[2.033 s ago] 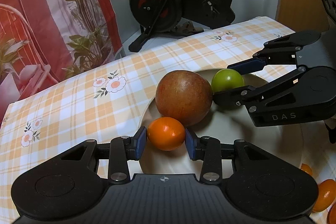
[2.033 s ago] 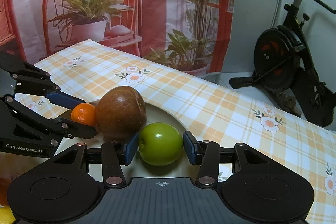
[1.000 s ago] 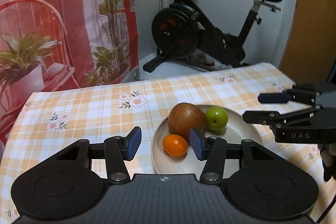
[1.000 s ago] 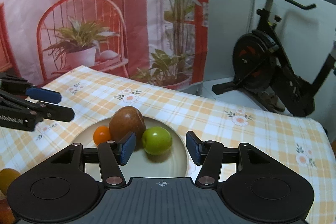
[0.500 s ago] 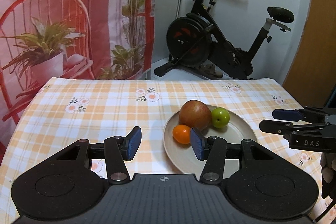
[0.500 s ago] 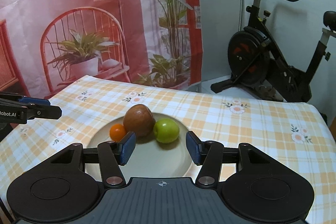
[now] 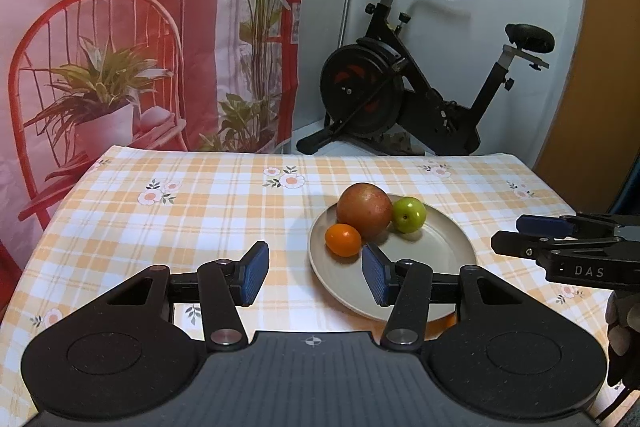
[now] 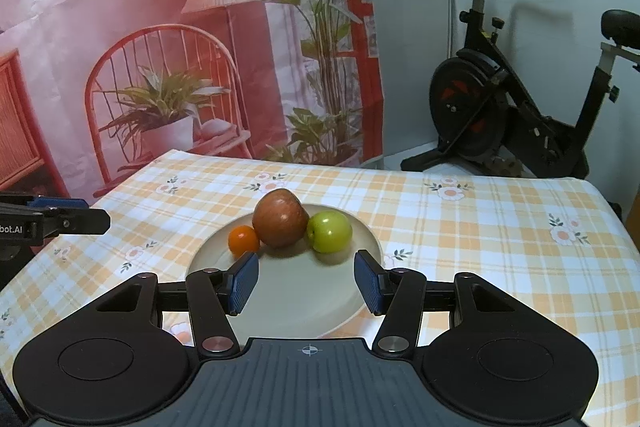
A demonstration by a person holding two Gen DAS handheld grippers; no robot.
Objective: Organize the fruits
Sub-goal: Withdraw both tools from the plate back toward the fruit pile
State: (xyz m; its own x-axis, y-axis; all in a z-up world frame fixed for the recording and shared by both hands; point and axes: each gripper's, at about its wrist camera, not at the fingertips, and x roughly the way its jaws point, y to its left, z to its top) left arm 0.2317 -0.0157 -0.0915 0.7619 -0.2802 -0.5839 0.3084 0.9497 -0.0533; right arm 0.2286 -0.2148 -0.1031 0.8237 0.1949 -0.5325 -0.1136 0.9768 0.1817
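A beige plate [image 7: 448, 247] [image 8: 280, 291] on the checked tablecloth carries a large red-brown apple [image 7: 364, 209] [image 8: 281, 217], a small orange [image 7: 343, 239] [image 8: 243, 238] on its left and a green apple [image 7: 409, 214] [image 8: 329, 231] on its right. My left gripper [image 7: 316, 279] hovers open in front of the plate's left edge, with nothing between its blue pads. My right gripper [image 8: 306, 287] is open over the plate's near half, back from the fruit and holding nothing. Each gripper appears at the side of the other's view: the right gripper [image 7: 532, 235] and the left gripper [image 8: 86, 213].
The checked tablecloth [image 7: 180, 211] [image 8: 480, 227] covers the table to its far edge. Behind it hang a printed backdrop [image 7: 140, 27] and stands an exercise bike [image 7: 400, 95] [image 8: 500, 115]. A bit of orange fruit [image 7: 450, 319] shows under the left gripper's right finger.
Both grippers have drawn back and up from the plate, so the fruit looks smaller and farther. Two seconds ago they closed around the orange and green apple; both fruits now lie free.
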